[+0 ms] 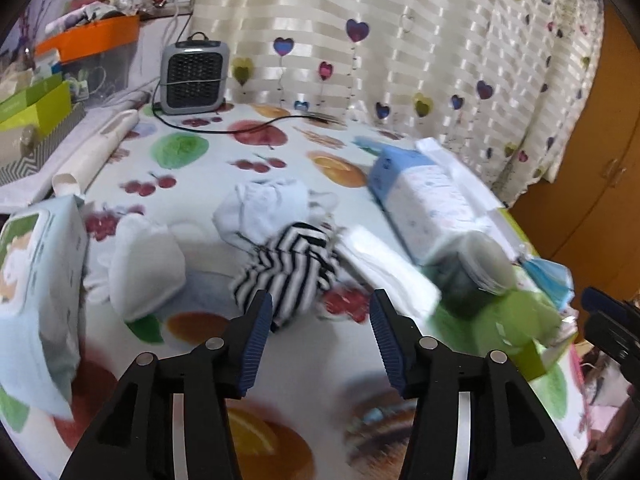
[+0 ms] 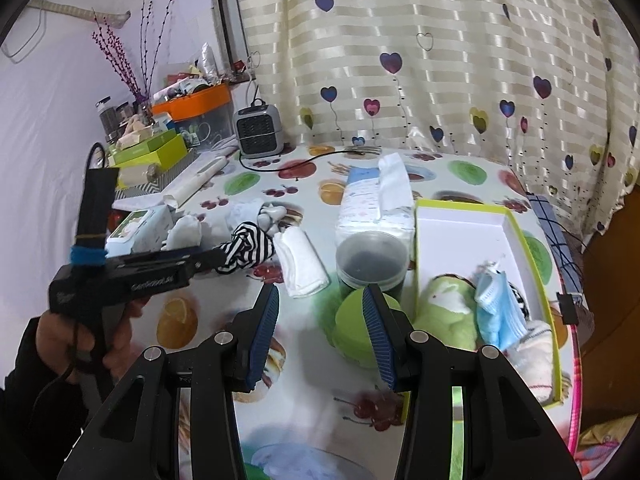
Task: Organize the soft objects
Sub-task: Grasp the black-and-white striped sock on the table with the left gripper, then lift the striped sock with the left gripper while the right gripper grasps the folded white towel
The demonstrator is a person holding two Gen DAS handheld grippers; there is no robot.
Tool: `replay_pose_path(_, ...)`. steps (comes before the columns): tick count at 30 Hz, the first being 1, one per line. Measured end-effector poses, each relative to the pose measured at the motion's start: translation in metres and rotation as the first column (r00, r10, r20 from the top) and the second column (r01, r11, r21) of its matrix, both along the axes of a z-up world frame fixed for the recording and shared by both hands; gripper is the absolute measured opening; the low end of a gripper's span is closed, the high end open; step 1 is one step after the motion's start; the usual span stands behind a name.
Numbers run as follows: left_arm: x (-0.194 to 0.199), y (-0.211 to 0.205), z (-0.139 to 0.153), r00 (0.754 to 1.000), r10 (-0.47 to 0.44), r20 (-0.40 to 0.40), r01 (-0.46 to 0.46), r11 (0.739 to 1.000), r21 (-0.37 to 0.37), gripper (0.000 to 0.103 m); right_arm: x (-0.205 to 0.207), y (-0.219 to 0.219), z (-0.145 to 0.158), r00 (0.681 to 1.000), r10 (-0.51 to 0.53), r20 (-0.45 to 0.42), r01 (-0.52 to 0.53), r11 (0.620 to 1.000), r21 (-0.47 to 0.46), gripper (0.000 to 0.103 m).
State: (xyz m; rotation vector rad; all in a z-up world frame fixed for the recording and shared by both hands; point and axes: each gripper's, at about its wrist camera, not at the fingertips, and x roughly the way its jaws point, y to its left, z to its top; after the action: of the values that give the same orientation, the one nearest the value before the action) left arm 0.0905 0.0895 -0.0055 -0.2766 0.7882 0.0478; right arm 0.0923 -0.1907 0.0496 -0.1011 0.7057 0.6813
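A black-and-white striped cloth (image 1: 286, 270) lies on the fruit-print table just ahead of my open, empty left gripper (image 1: 320, 334); it also shows in the right wrist view (image 2: 246, 250). White socks (image 1: 146, 264) and a white garment (image 1: 266, 208) lie beside it, and a folded white towel (image 1: 384, 264) to its right. A white box with a lime rim (image 2: 520, 240) holds a green plush (image 2: 448, 312), a blue face mask (image 2: 496, 304) and other soft items. My right gripper (image 2: 320, 326) is open and empty above the table near a lime lid (image 2: 356, 332).
A tissue pack (image 2: 374, 204) and a dark lidded tub (image 2: 372, 260) stand left of the box. A wipes pack (image 1: 38, 292) lies at the left. A small grey heater (image 1: 194, 76) with its cord, boxes and an orange-lidded bin (image 1: 90, 40) crowd the back left. A curtain hangs behind.
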Motion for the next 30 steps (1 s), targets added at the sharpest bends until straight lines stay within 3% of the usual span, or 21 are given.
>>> replay_pose_path(12,0.039,0.009,-0.032,0.996,0.004,-0.087,0.0,0.999,0.044,0.051,0.018,0.031,-0.003,0.999,0.048,-0.002,-0.048,0.999,-0.016,0.045)
replay_pose_path(16,0.037,0.007,-0.037,0.995,0.007,-0.097,0.0,0.997,0.076,0.025,0.026,0.049,-0.006,0.997,0.081,-0.009,-0.081,0.996,-0.039,0.045)
replay_pose_path(18,0.034,0.01,-0.037,0.995,-0.002,-0.097,0.007,0.999,0.046,0.017,0.032,0.06,-0.009,0.995,0.098,-0.013,-0.099,0.993,-0.063,0.045)
replay_pose_path(24,0.015,0.018,-0.033,0.997,-0.001,-0.073,0.0,1.0,-0.009,0.014,0.052,0.097,-0.022,0.988,0.149,-0.041,-0.153,0.972,-0.178,0.045)
replay_pose_path(30,-0.004,0.027,-0.023,0.999,0.016,-0.037,-0.018,0.999,-0.045,0.014,0.071,0.132,-0.042,0.975,0.208,-0.081,-0.223,0.922,-0.317,0.045)
